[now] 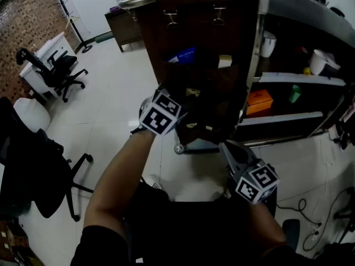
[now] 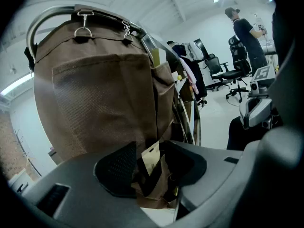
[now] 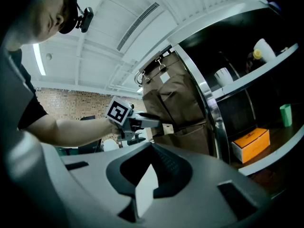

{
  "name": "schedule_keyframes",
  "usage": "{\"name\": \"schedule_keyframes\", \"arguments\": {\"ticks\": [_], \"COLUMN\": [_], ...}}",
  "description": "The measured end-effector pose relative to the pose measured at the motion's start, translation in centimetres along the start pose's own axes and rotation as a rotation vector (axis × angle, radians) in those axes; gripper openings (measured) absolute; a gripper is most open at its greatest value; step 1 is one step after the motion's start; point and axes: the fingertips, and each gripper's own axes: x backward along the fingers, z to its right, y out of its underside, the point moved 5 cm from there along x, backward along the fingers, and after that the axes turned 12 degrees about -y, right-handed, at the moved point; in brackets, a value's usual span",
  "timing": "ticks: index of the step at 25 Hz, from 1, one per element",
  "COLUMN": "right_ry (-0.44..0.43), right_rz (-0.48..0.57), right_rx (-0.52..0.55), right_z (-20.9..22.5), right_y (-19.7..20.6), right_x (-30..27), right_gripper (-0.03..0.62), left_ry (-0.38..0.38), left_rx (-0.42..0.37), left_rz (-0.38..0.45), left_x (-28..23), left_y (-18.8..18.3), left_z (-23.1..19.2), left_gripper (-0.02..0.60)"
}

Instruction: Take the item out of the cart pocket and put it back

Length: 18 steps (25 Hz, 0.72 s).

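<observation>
A brown fabric bag (image 1: 205, 32) with rows of pockets hangs on the cart's metal frame. My left gripper (image 1: 186, 121) reaches into a lower pocket. In the left gripper view its jaws (image 2: 152, 167) stand wide apart around a small tan card (image 2: 151, 158) and a fold of pocket fabric, and the pads do not press the card. The right gripper view shows the same card (image 3: 167, 128) at the left gripper's tips (image 3: 161, 127), by the pocket edge. My right gripper (image 1: 224, 146) hangs lower right, off the bag. Its jaws (image 3: 151, 167) meet at the tips and hold nothing.
Cart shelves to the right carry an orange box (image 1: 259, 101), a green cup (image 1: 294, 93) and white containers. Black office chairs (image 1: 33, 165) stand on the white floor at the left. Cables (image 1: 299, 209) lie at the lower right. A person (image 2: 244, 32) stands far off.
</observation>
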Motion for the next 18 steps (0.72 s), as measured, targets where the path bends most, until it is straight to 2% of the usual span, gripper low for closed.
{"name": "schedule_keyframes", "arguments": {"ticks": [11,18], "right_ry": [0.003,0.009], "right_rz": [0.001,-0.013], "right_rx": [-0.012,-0.014], "right_z": [0.7,0.8], "right_y": [0.2,0.6], "right_x": [-0.7,-0.8], "right_gripper": [0.012,0.012], "left_ry": [0.038,0.128], "left_rx": [-0.062,-0.034], "left_rz": [-0.064,-0.054], "left_x": [-3.7,-5.4], "left_y": [2.1,2.4], "left_z": [-0.8,-0.4], "left_gripper": [0.186,0.186]}}
